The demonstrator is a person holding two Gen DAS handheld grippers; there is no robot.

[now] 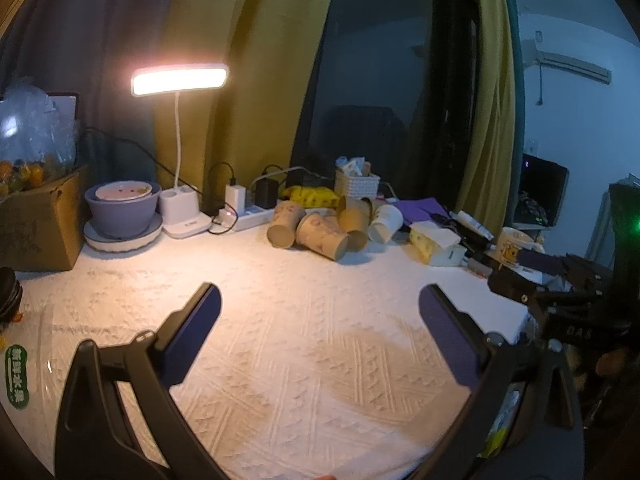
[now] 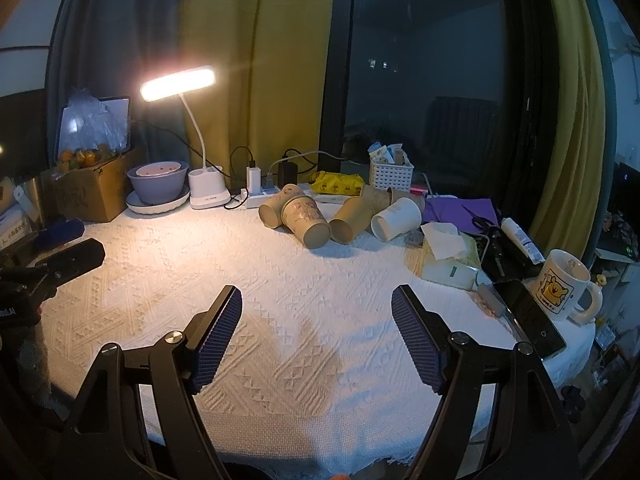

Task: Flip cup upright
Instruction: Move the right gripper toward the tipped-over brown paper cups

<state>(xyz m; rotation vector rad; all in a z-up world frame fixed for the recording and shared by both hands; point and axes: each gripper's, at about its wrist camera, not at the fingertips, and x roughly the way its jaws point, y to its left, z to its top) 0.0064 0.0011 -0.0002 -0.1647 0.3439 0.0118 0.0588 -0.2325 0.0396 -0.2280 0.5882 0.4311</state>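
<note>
Several paper cups lie on their sides in a cluster at the back of the white tablecloth. A patterned brown cup (image 1: 322,235) (image 2: 306,220) lies in front, with other brown cups (image 1: 285,224) (image 2: 352,218) beside it and a white cup (image 1: 385,222) (image 2: 397,218) to the right. My left gripper (image 1: 320,300) is open and empty over bare cloth, well short of the cups. My right gripper (image 2: 318,304) is open and empty, also short of the cups.
A lit desk lamp (image 2: 178,82), a purple bowl on a plate (image 2: 158,184), a cardboard box (image 2: 94,194) and a power strip (image 2: 260,198) stand at the back left. A tissue pack (image 2: 446,254), phone (image 2: 530,316) and mug (image 2: 562,284) sit right.
</note>
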